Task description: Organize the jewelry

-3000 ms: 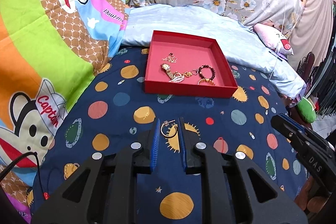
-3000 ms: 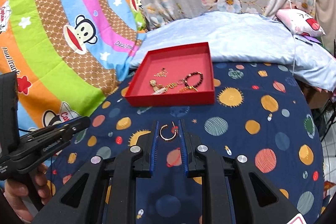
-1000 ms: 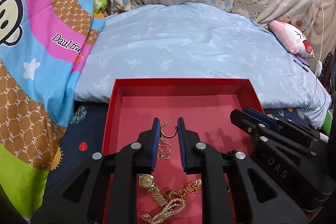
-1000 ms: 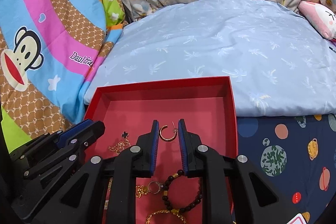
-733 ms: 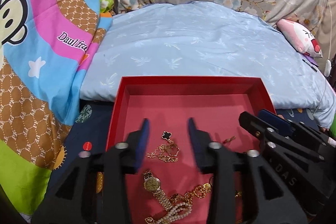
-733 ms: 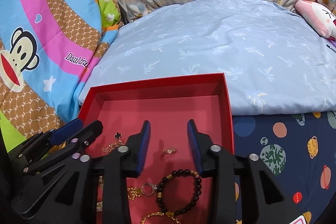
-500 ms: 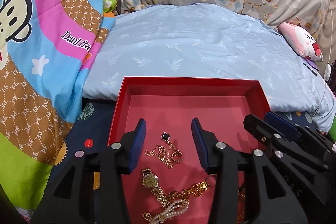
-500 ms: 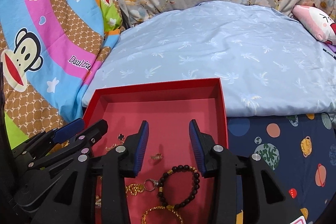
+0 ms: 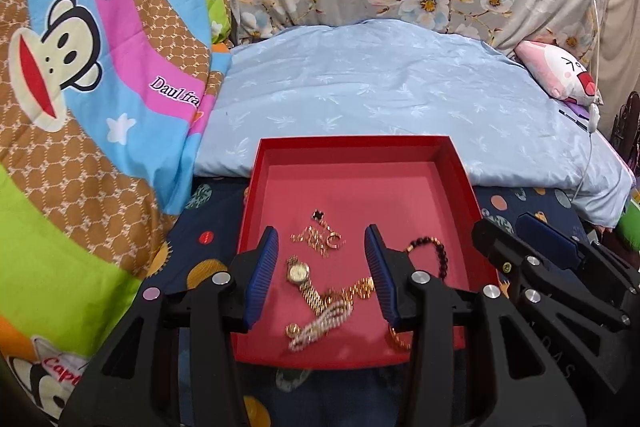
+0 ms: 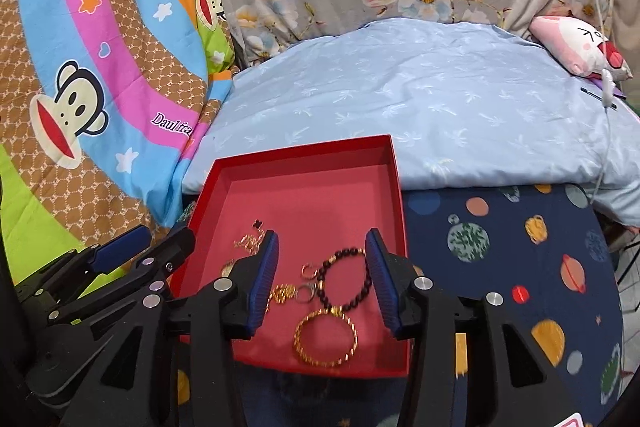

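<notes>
A: Were the grippers holding anything?

B: No. The left gripper (image 9: 322, 263) stood with its jaws apart and nothing between the pads. The right gripper (image 10: 320, 267) was the same, and its jaws had just been opening wider. Both hung over the near edge of the red tray (image 9: 352, 145).

A: So where were the earrings?

B: In the tray. One hoop (image 9: 333, 239) lay on the chain (image 9: 310, 238) toward the left wall, the other (image 10: 307, 270) sat beside the bead bracelet (image 10: 346, 279) toward the right wall.

A: Why land them there?

B: I'd judge each was let go straight below its own gripper, to keep all the jewelry inside one walled tray. The watch (image 9: 298, 271) and gold bangle (image 10: 326, 337) lay by the near edge.

A: And the bed around it?

B: I saw no loose pieces on the planet sheet (image 10: 520, 247).
</notes>
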The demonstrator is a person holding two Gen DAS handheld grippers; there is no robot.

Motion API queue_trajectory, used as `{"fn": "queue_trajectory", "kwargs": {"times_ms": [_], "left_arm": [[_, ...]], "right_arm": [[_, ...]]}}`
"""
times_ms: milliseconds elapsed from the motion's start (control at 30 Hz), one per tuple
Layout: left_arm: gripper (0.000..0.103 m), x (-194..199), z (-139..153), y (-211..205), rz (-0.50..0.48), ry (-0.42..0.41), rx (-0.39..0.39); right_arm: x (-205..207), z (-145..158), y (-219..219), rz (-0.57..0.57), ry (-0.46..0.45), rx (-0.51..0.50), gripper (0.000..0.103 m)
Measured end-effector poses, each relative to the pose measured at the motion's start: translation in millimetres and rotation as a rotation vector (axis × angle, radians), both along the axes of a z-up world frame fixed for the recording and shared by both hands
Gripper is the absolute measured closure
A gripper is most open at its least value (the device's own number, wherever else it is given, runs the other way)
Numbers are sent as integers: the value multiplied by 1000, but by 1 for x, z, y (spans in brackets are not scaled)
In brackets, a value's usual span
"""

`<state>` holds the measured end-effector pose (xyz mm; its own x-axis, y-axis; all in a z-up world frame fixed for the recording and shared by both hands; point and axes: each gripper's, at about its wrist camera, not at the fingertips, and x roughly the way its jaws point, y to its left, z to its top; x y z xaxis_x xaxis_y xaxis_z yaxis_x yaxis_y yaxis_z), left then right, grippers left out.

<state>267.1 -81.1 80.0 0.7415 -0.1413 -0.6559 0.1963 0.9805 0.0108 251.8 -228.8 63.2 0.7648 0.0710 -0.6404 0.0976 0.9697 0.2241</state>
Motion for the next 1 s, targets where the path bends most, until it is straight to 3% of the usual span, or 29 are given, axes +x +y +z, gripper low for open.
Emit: {"fn": "queue_trajectory", "kwargs": {"times_ms": [300,500,733,1000], "left_arm": [[58,-57,7,8,12,-16,35],[41,-79,2,16,36,-17,28],[34,-94,-14,14,63,-25,73],[13,-103,-35,21,120,-58,93]], "right_arm": [[-61,7,6,-62,-2,-32,43],[-91,4,0,-117,-16,-61,25],[-115,-6,5,-144,-27,-126,22],[-126,-27,7,-161,-19,-136,17]]}}
